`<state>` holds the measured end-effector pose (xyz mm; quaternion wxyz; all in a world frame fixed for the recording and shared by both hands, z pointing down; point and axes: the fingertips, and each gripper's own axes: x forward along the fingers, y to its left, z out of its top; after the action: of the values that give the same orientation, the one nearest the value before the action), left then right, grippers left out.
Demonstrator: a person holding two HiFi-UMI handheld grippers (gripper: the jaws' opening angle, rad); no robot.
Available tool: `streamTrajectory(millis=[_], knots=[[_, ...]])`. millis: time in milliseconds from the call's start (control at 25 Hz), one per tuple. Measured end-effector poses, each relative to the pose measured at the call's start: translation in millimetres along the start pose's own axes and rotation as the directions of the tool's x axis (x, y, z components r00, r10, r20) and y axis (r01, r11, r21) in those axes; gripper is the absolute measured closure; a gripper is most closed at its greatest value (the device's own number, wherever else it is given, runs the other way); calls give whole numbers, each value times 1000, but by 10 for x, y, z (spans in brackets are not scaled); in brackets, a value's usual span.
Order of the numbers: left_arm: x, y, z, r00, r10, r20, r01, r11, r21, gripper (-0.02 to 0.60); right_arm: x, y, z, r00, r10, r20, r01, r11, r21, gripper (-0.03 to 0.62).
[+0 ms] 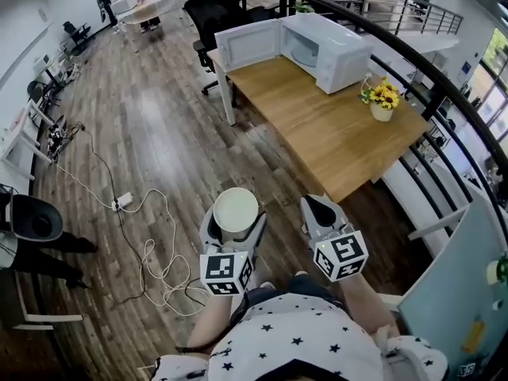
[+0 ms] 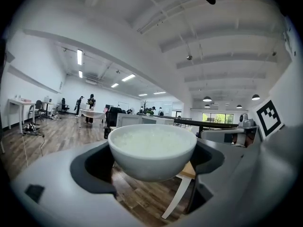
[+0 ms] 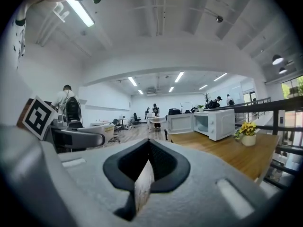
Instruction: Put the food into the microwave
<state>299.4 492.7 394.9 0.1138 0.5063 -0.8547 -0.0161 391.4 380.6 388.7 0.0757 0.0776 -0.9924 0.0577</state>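
A white bowl (image 1: 236, 207) full of white rice (image 2: 152, 140) sits between the jaws of my left gripper (image 1: 234, 227), which is shut on its sides and holds it above the wooden floor. To its right my right gripper (image 1: 321, 208) is shut with nothing in it; its pads meet edge to edge (image 3: 143, 186). The white microwave (image 1: 327, 50) stands at the far end of a wooden table (image 1: 317, 133) ahead, with its door (image 1: 248, 44) swung open to the left. The right gripper view shows the microwave (image 3: 215, 123) with its cavity open.
A pot of yellow flowers (image 1: 382, 100) stands on the table right of the microwave. A dark curved railing (image 1: 421, 70) runs along the table's right side. Black office chairs (image 1: 214, 10) stand behind the table. White cables (image 1: 151, 248) lie on the floor to my left.
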Motion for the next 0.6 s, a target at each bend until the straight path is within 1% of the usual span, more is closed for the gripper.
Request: streamTrajectory(millis=[200,400,600], knots=[[-89,-41,32,1000,3,12,-3,1000,-5,109,-80,83,32,1000,17,7,-17,1000,-14,589],[-167,-39,60,1000,2,20,-2,1000,3,109,-118,138,26,1000,17,10,-17,1000,2,589],[-235,-9,27,1000,-4,18,4,1000,4,109,-134,186,16,1000,-2,18,2,1000,12,589]])
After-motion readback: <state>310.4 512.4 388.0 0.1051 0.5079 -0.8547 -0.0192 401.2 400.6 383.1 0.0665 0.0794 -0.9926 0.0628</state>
